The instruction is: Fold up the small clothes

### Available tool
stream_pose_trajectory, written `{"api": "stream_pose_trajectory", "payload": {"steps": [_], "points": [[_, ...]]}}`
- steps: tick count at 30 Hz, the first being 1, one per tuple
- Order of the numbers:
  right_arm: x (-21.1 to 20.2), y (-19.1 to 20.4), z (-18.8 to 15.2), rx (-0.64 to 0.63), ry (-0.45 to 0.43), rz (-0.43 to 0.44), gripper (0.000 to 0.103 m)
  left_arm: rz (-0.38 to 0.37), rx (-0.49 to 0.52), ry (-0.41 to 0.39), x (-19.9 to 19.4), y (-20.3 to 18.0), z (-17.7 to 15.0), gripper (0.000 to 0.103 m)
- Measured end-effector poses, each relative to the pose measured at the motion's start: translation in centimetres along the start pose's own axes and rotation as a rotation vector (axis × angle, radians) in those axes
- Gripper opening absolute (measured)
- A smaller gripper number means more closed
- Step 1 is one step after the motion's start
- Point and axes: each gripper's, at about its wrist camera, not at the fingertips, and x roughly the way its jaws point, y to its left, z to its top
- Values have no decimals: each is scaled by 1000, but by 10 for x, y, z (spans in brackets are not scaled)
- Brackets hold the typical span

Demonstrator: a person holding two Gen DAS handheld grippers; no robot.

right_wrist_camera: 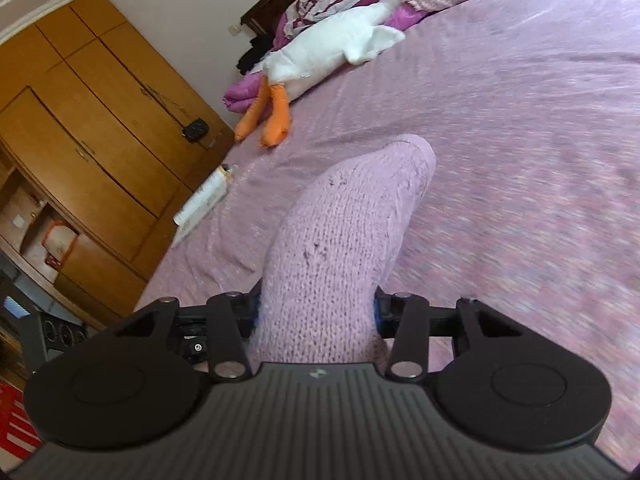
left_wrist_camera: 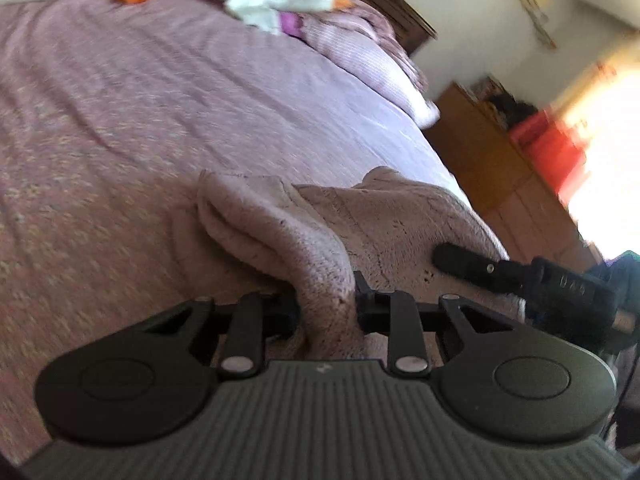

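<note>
A pale pink knitted garment (left_wrist_camera: 384, 220) lies bunched on the purple-pink bedspread (left_wrist_camera: 140, 120) near the bed's right edge. My left gripper (left_wrist_camera: 326, 308) is shut on a fold of it, which rises between the jaws. My right gripper (right_wrist_camera: 316, 312) is shut on another part of the pink knit (right_wrist_camera: 340, 220), which stands up from the jaws like a tube over the bedspread (right_wrist_camera: 520, 120). The right gripper's black fingers (left_wrist_camera: 460, 260) show in the left wrist view, resting on the garment's right side.
A white plush goose with orange feet (right_wrist_camera: 320, 52) lies at the head of the bed beside purple bedding (right_wrist_camera: 240, 98). A white box (right_wrist_camera: 204, 200) lies at the bed's edge. A wooden wardrobe (right_wrist_camera: 100, 120) stands beside the bed. A red object (left_wrist_camera: 552, 148) sits on the floor.
</note>
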Motion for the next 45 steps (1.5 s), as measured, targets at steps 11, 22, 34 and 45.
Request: {"api": "stream_pose_trajectory", "payload": {"steps": [11,22,34,45], "points": [[-10,-52,-80,1,30,-171,64,184,165,105,20,-15,-50,42],[-52,-24,-99,-76,-91,-227,90,340,217,32,-29,-32,-72,73],[-79,-6,-182,-160,-65,-329,98,460,223,6,-49,-46,-133,86],[-59,-14,-214,-194,-7,-398,100,527,260,82,-25,-49,-165,86]]}}
